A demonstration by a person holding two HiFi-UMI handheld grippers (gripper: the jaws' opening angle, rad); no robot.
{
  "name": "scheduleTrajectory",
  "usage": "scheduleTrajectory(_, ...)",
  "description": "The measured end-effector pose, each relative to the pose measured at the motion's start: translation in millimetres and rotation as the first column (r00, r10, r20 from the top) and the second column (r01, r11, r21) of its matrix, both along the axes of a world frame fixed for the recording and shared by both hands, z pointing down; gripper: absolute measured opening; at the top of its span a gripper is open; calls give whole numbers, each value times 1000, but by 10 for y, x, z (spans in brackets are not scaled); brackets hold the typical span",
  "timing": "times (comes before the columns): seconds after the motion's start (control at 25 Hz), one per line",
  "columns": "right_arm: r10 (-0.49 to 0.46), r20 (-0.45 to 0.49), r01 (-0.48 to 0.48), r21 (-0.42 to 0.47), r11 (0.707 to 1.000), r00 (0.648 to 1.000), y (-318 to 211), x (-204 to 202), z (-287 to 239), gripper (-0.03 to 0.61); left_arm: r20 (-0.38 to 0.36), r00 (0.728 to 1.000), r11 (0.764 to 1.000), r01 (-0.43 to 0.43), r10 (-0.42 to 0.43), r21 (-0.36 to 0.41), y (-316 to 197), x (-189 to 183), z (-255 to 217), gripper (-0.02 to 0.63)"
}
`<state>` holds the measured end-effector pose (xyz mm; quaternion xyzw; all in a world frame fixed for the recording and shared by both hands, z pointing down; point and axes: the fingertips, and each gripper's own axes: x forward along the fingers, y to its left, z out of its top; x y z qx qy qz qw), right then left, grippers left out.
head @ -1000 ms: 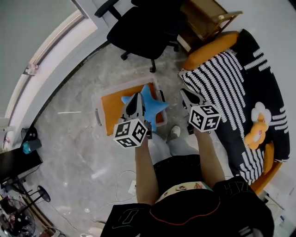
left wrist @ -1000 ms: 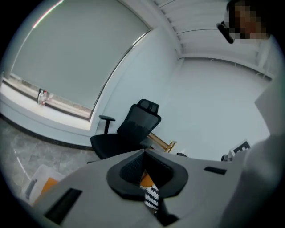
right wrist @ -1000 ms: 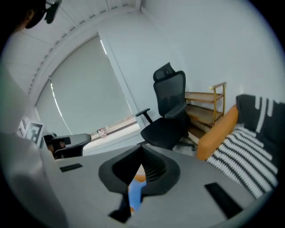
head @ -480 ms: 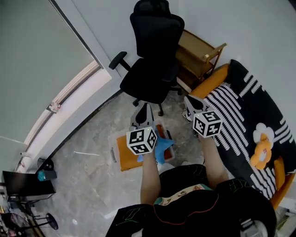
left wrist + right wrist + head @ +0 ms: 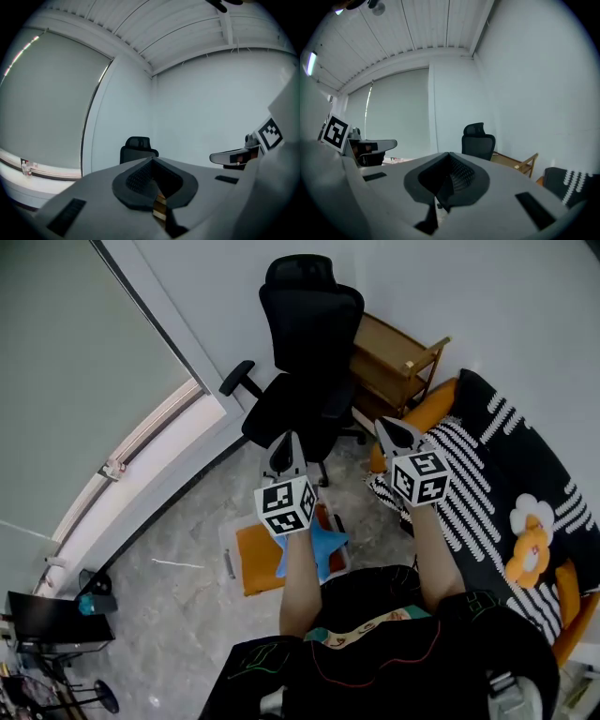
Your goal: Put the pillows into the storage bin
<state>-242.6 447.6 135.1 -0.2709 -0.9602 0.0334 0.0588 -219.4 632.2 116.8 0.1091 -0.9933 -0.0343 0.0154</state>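
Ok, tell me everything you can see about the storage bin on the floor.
The storage bin is a low rectangular tub of what looks like translucent whitish plastic, with a dark handle or latch on its left end. It stands open on the grey marbled floor, just in front of the black office chair. An orange pillow lies flat inside, with a blue star-shaped pillow on top toward the right end. In the head view the person's left forearm hides part of its middle.

Black office chair (image 5: 305,352) on marble floor (image 5: 178,540)
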Motion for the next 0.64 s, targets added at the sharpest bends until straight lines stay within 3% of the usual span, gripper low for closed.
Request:
scheduleTrajectory(0.44,29,67,-28,-18,999,997,-270,-115,-233,3,54,998,999,-41,41,4,-250,-165,-199,-6)
scheduleTrajectory(0.64,32,84,-30,-21,999,996,-305,-121,-302,3,70,997,1000,24,-25,20,-189,-180,-259,-6)
